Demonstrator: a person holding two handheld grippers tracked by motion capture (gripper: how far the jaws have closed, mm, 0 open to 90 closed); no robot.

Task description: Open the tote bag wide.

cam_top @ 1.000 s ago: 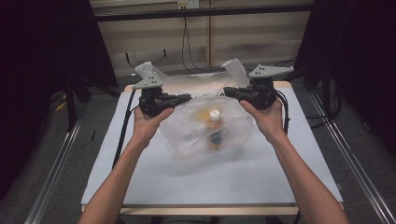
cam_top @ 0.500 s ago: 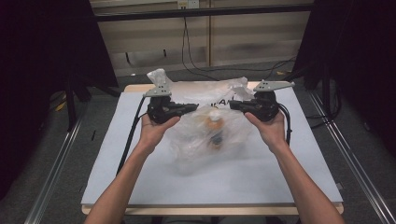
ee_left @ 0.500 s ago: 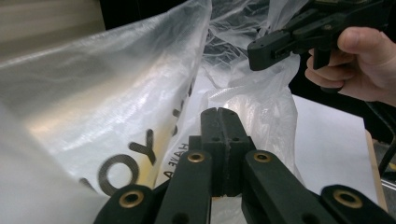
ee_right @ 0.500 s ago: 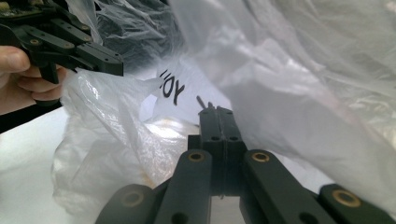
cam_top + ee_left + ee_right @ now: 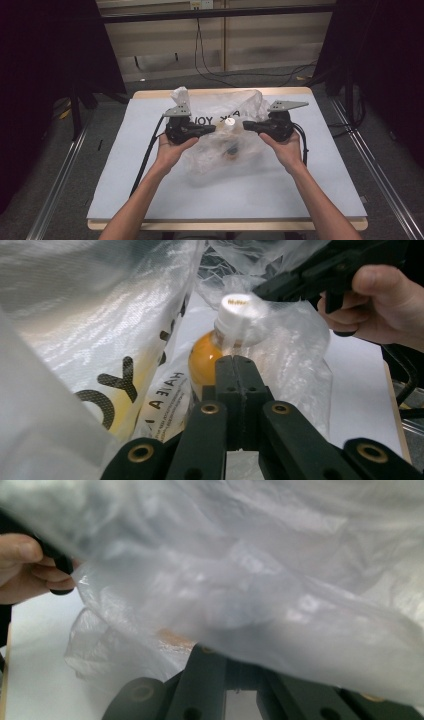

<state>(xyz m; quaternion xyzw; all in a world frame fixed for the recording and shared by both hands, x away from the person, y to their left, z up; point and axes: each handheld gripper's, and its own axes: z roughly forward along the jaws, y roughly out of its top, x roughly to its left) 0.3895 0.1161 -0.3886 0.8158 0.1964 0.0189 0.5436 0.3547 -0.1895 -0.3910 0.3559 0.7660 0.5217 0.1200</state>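
Note:
A clear plastic bag [image 5: 220, 162] with black lettering lies slumped on the white table [image 5: 150, 195]. Inside it is a bottle of orange drink [image 5: 231, 149] with a white cap [image 5: 230, 123]. My left gripper [image 5: 211, 129] is shut on the bag's film at the left of the bottle. My right gripper [image 5: 248, 126] pinches the film from the right, and the two tips point at each other across the cap. In the left gripper view my shut jaws [image 5: 239, 362] sit just before the bottle [image 5: 204, 360]. In the right gripper view the bag [image 5: 260, 580] drapes over my jaw tips.
Black cables [image 5: 149, 150] trail from both grippers over the table edges. Dark curtains [image 5: 45, 75] hang at left and right. Metal rails [image 5: 60, 190] run along the floor beside the table. A wooden rim [image 5: 150, 94] borders the table's far side.
Both grippers have come lower and closer together. The bag, held up and spread before, has sunk and bunched on the table with the bottle in it.

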